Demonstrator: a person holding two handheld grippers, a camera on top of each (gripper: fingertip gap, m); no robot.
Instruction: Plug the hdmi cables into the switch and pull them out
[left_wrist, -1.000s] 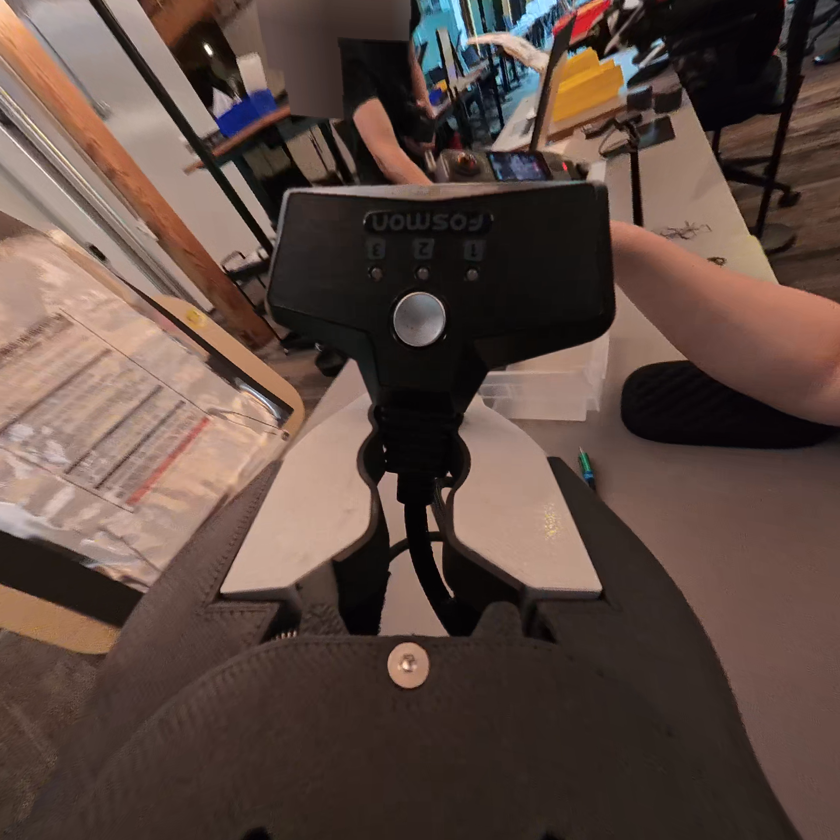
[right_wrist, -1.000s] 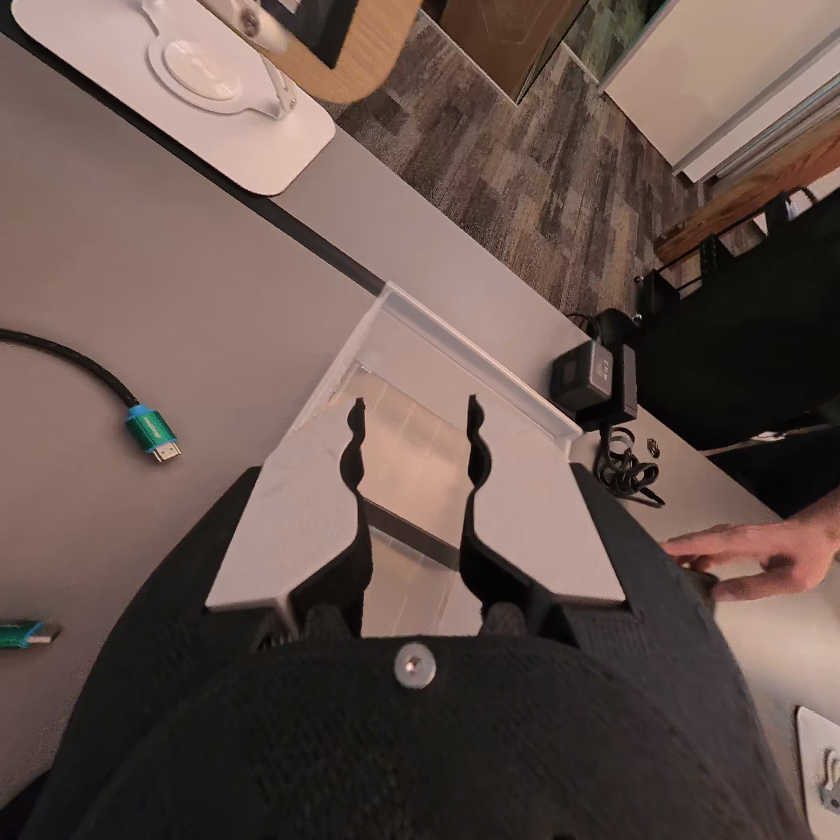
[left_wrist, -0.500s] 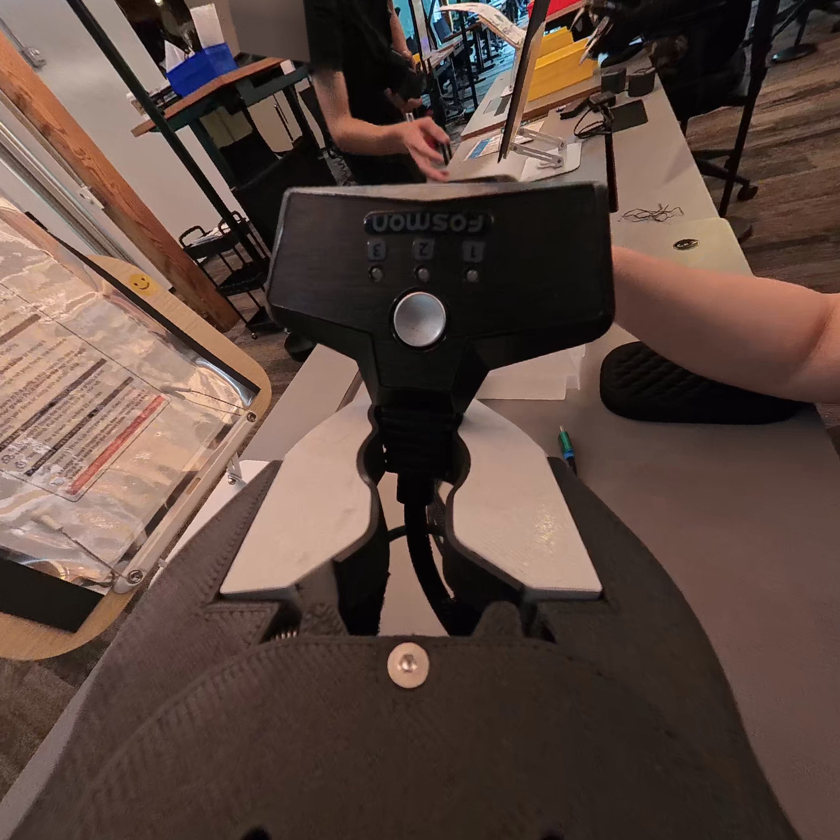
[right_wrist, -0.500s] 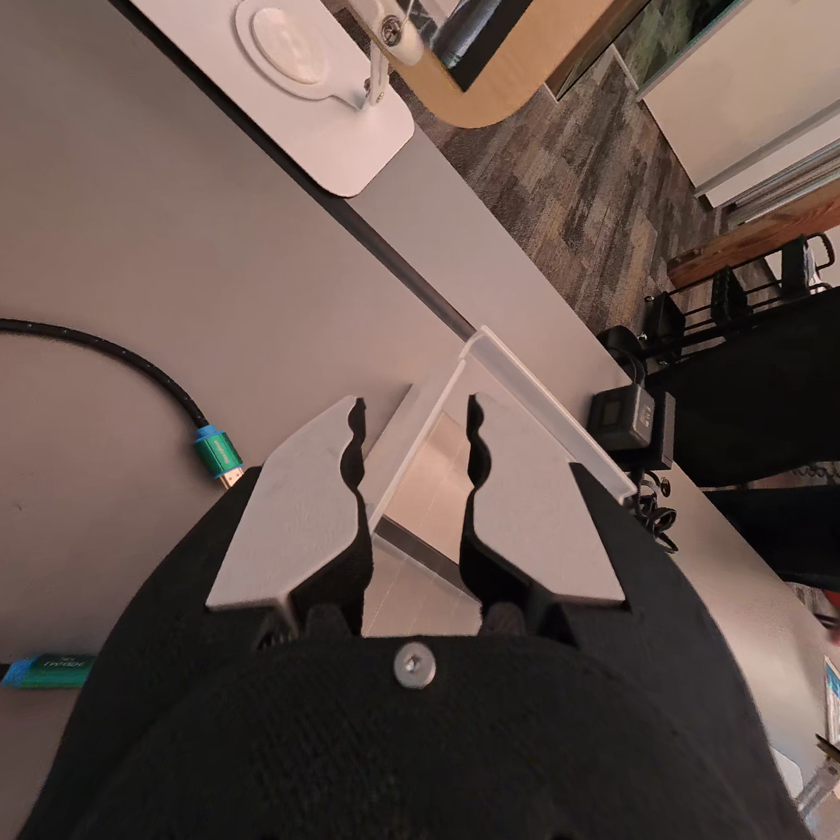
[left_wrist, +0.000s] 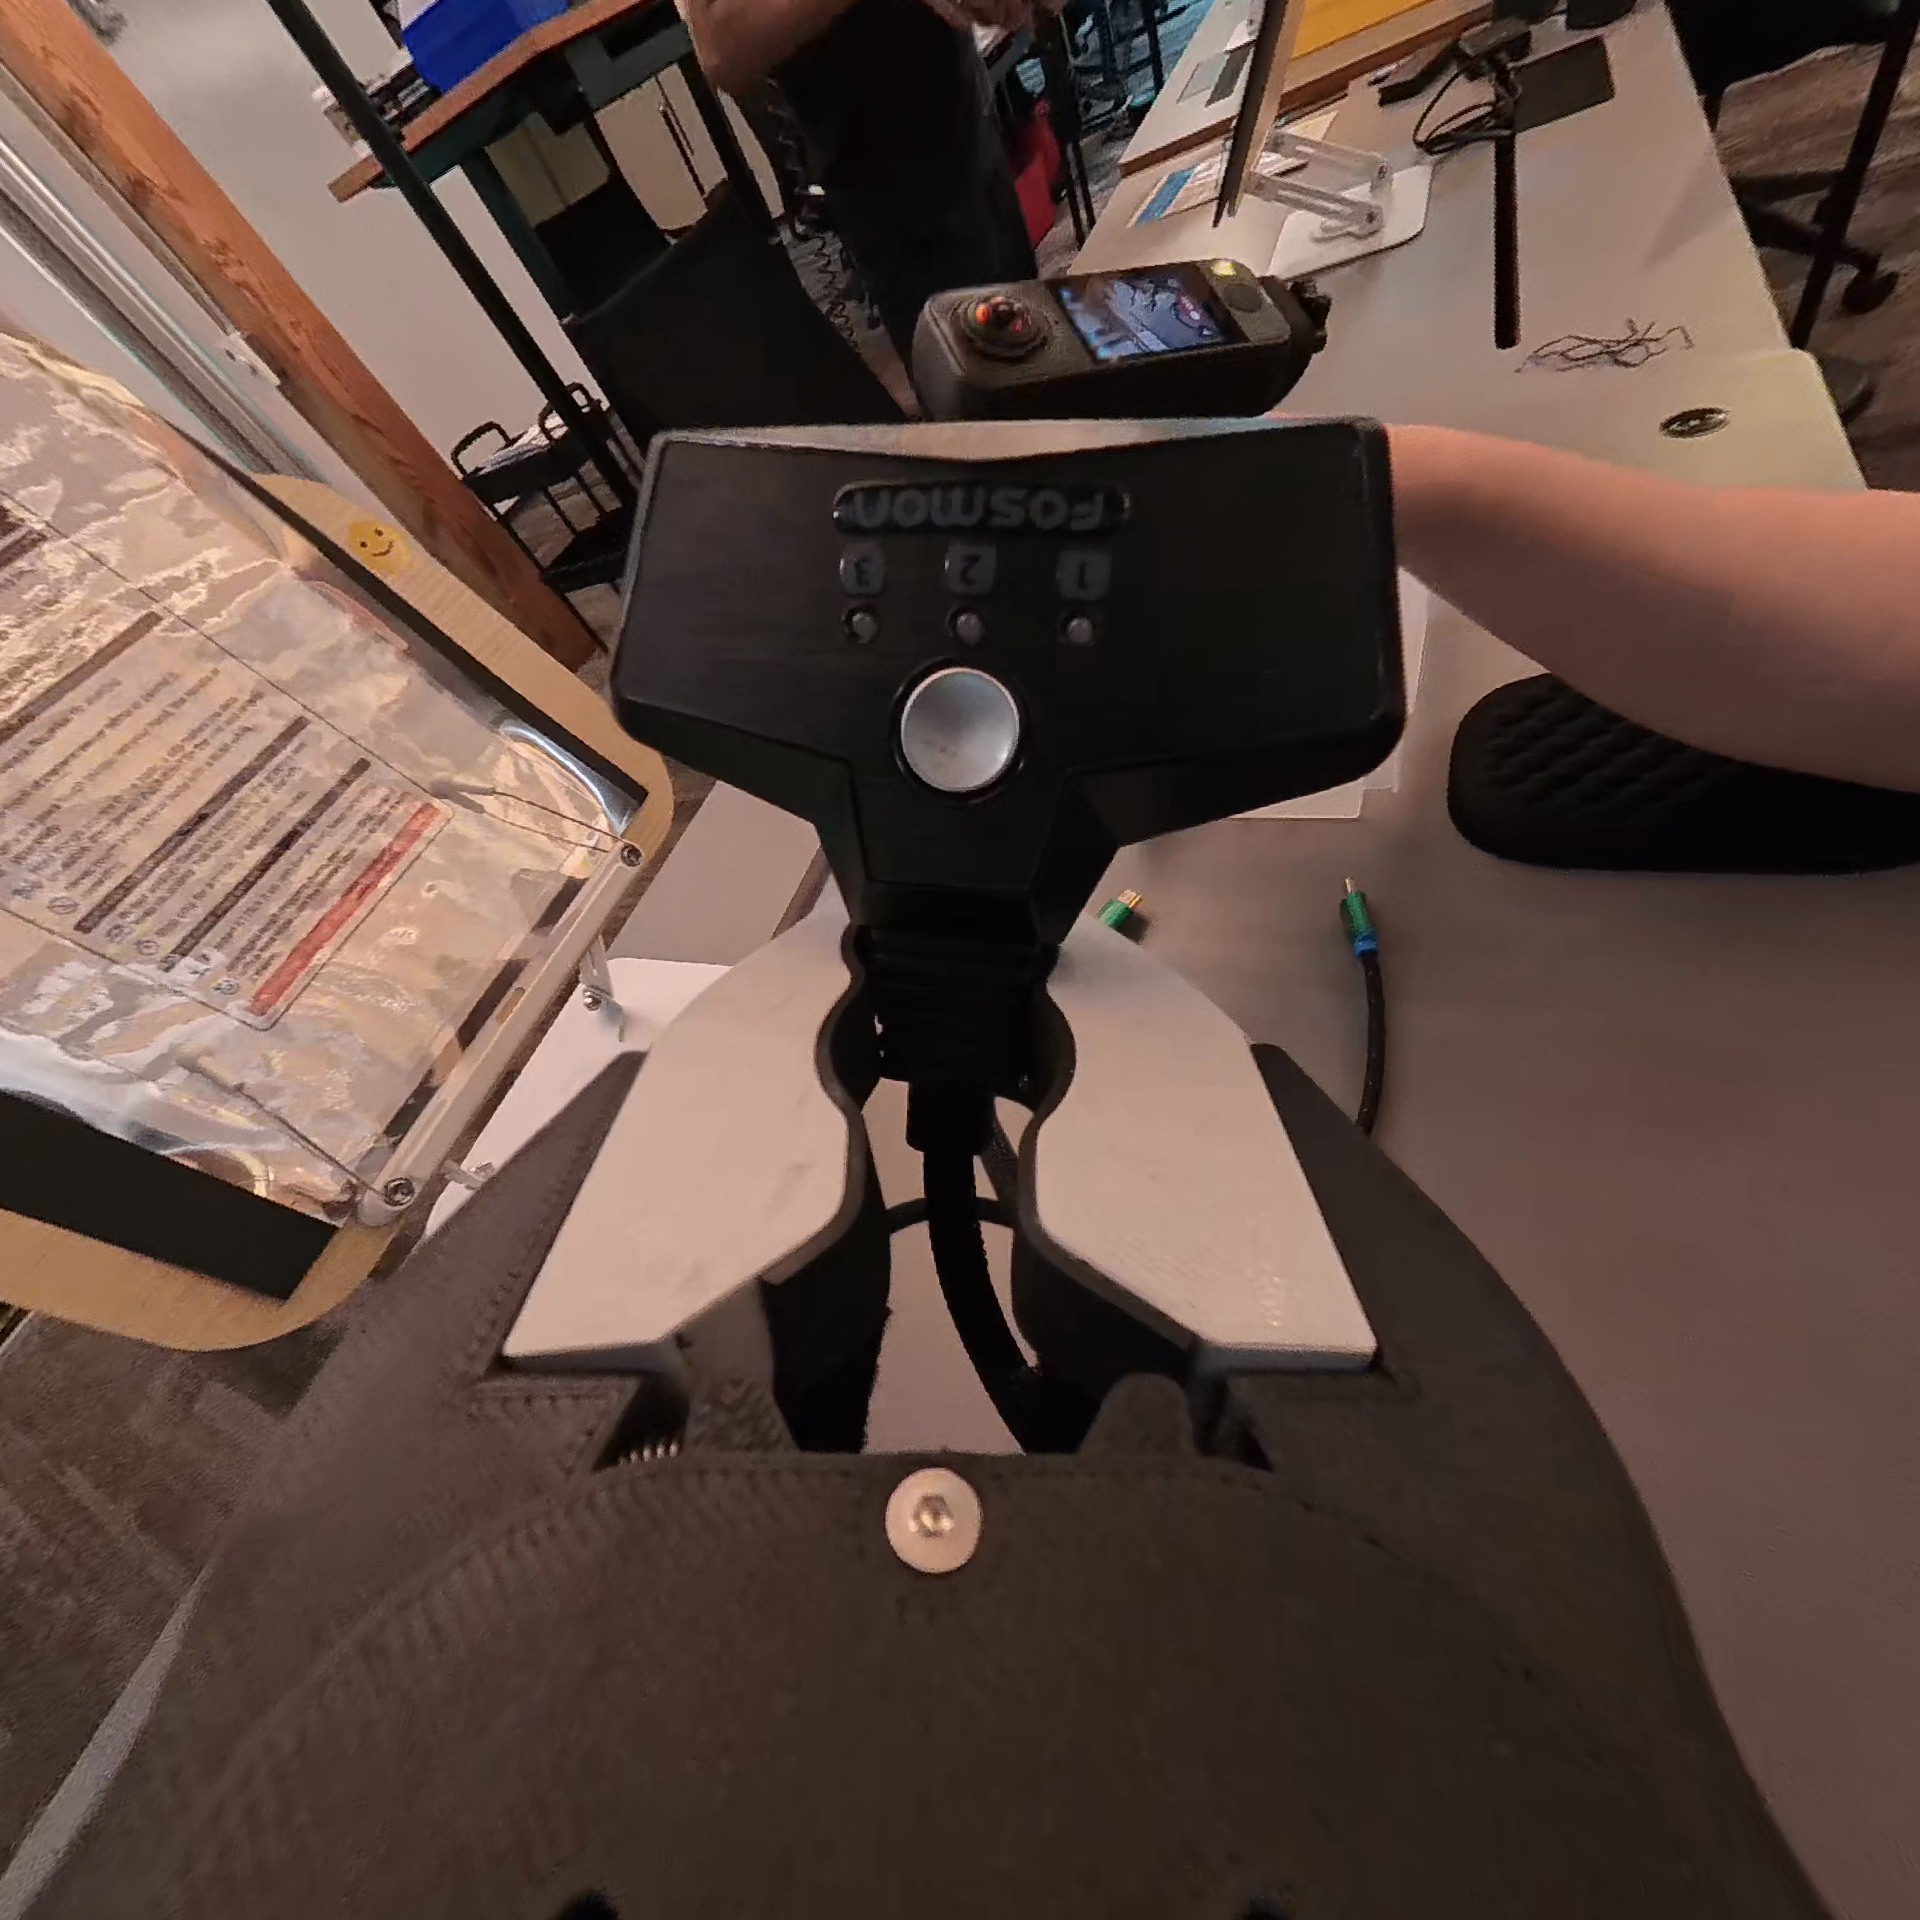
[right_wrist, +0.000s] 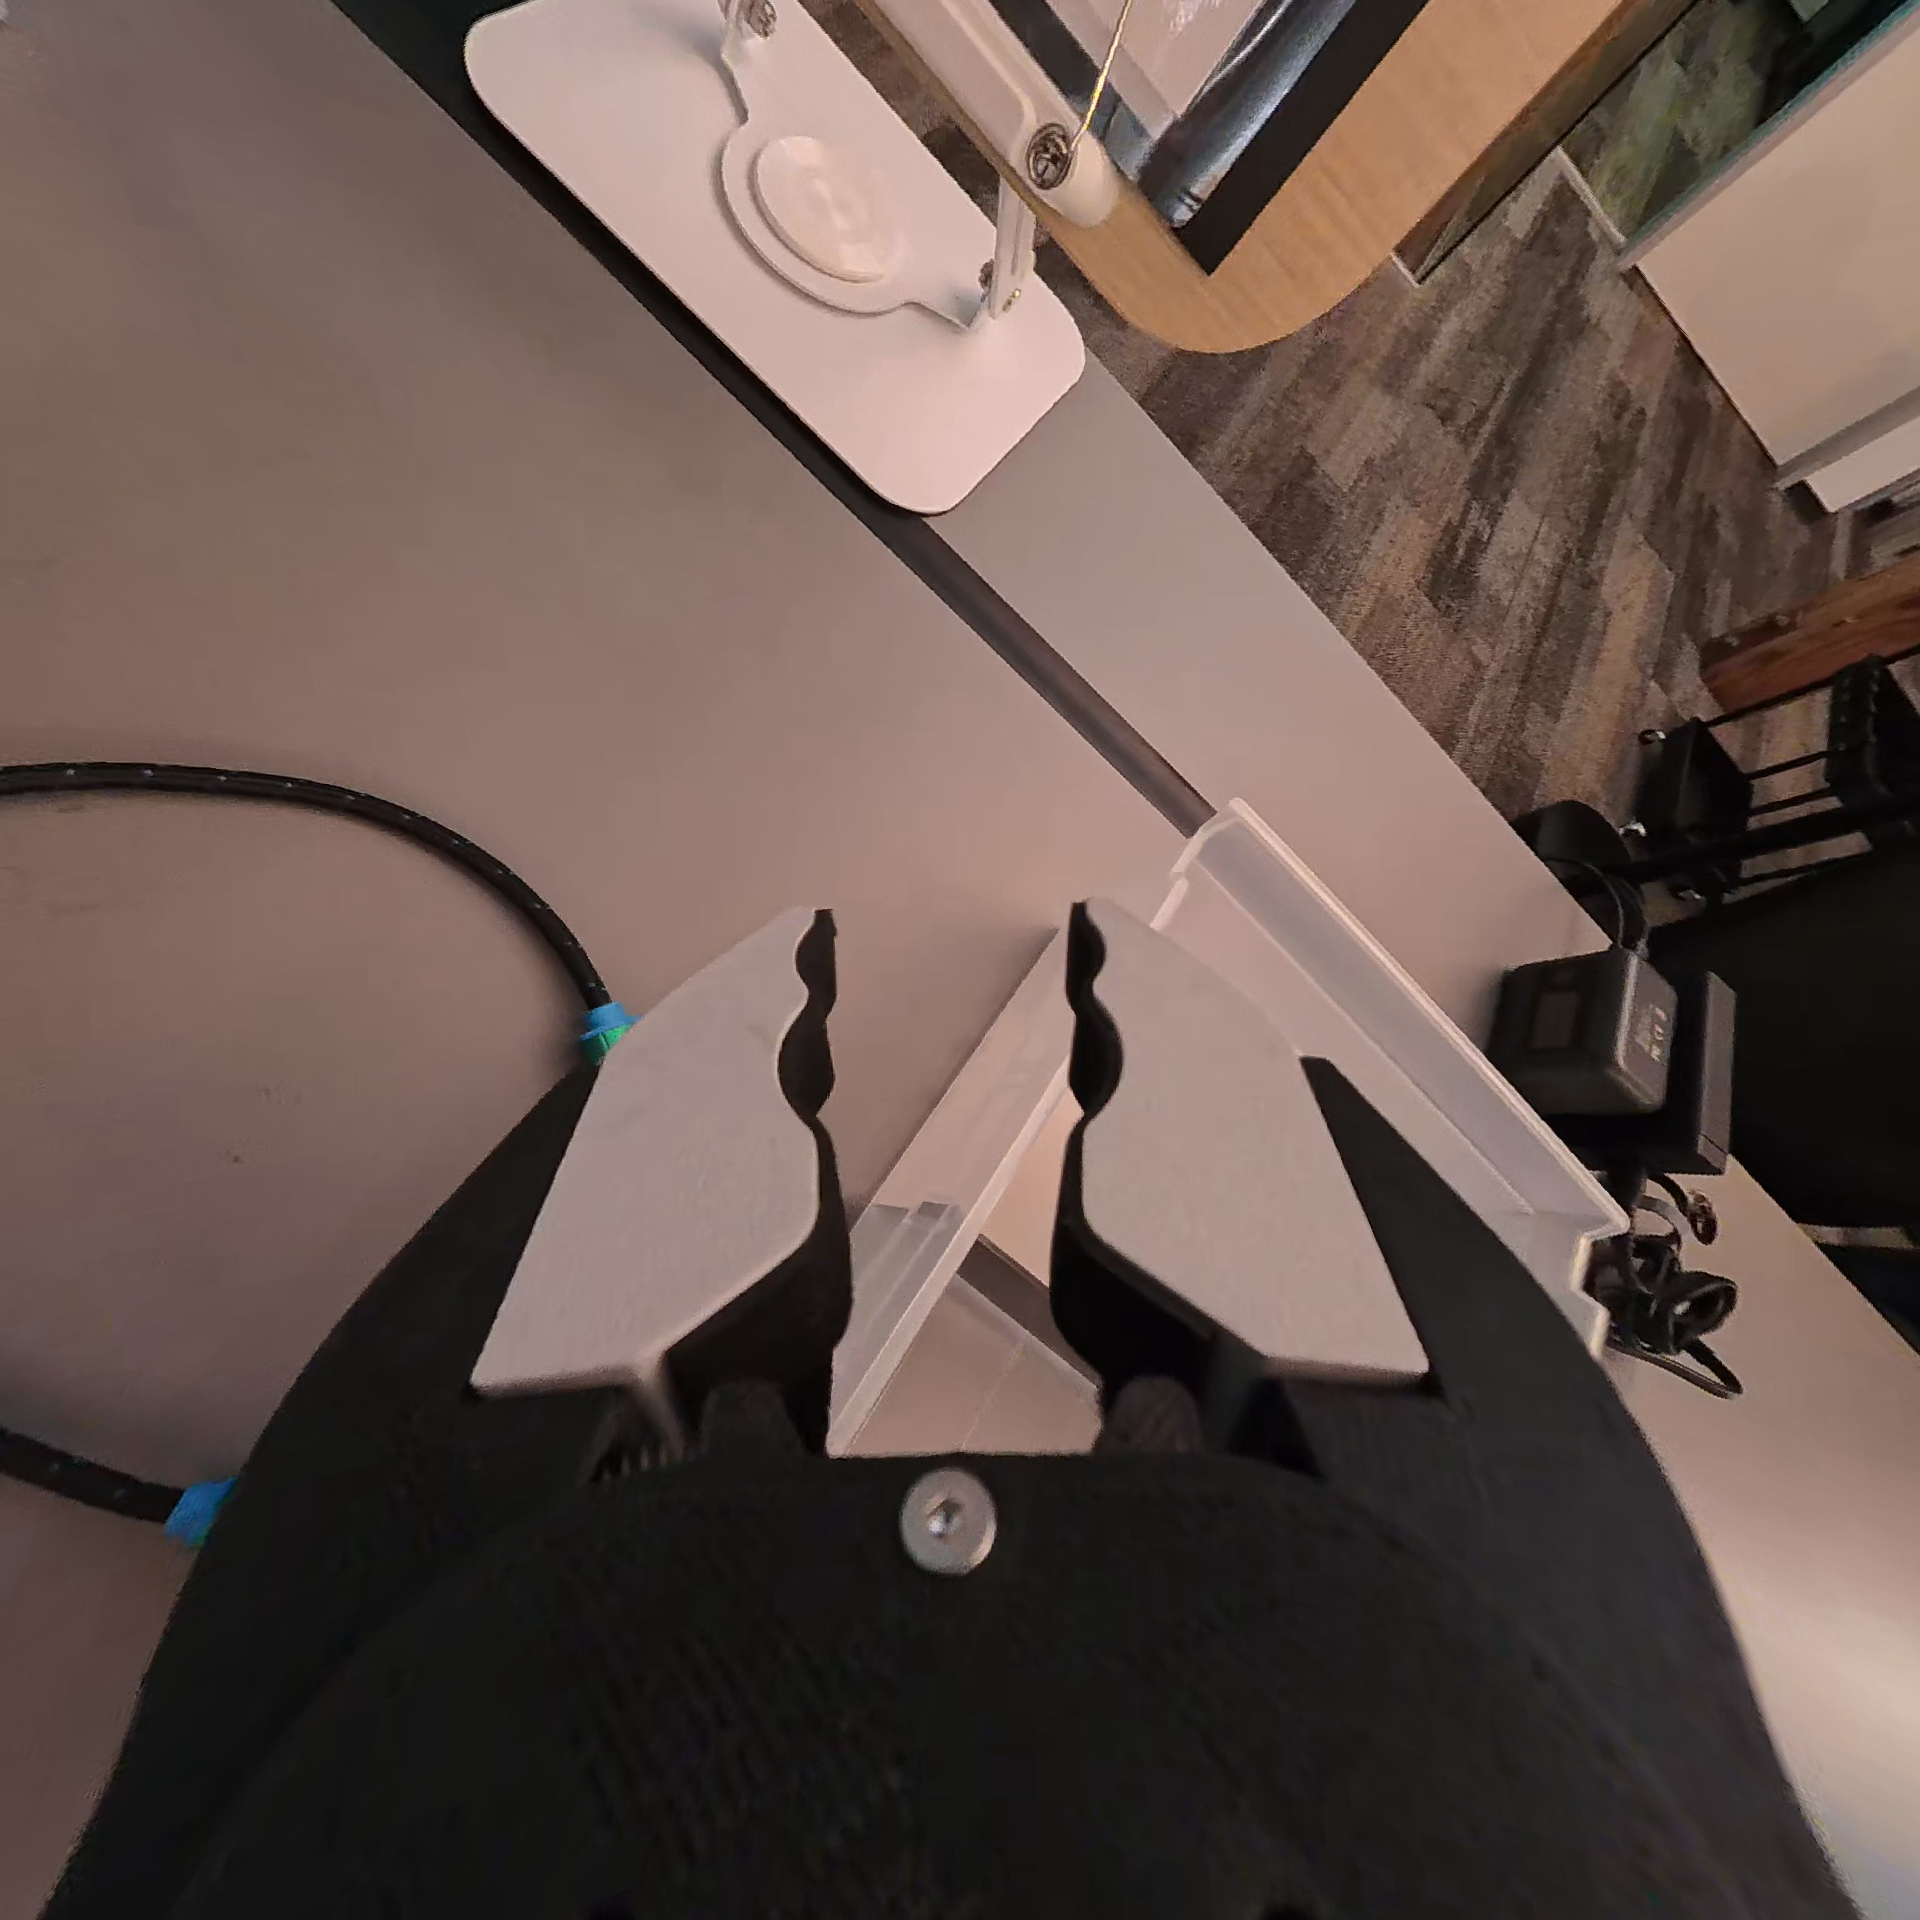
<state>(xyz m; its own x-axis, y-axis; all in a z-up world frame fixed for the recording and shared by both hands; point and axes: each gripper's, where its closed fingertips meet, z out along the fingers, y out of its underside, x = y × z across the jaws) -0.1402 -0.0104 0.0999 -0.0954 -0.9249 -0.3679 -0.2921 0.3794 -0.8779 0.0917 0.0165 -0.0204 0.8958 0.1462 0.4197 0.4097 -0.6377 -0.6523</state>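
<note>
My left gripper (left_wrist: 951, 982) is shut on the ribbed neck of the black HDMI switch (left_wrist: 997, 644) and holds it up above the grey table, button side towards the camera. Its ports are hidden. Two green-tipped HDMI plugs lie on the table beyond, one (left_wrist: 1122, 914) just right of the switch's neck and one (left_wrist: 1357, 933) on a black braided cable. My right gripper (right_wrist: 951, 925) is open and empty over the table. A braided HDMI cable (right_wrist: 312, 805) curves at its left, its green plug (right_wrist: 601, 1034) partly hidden behind the left finger. A second cable's end (right_wrist: 197, 1512) shows lower left.
A clear plastic bin (right_wrist: 1382, 1091) lies under and right of the right gripper. A white stand base (right_wrist: 790, 260) carries a framed board (left_wrist: 260, 831) at the table's edge. A black charger (right_wrist: 1600, 1039) lies far right. A person's forearm (left_wrist: 1662, 613) and a camera (left_wrist: 1112, 348) are behind the switch.
The left gripper keeps the switch and has tilted down, bringing the plugs on the table into view. The right gripper has moved left towards the cables, whose plugs now slip behind its fingers.
</note>
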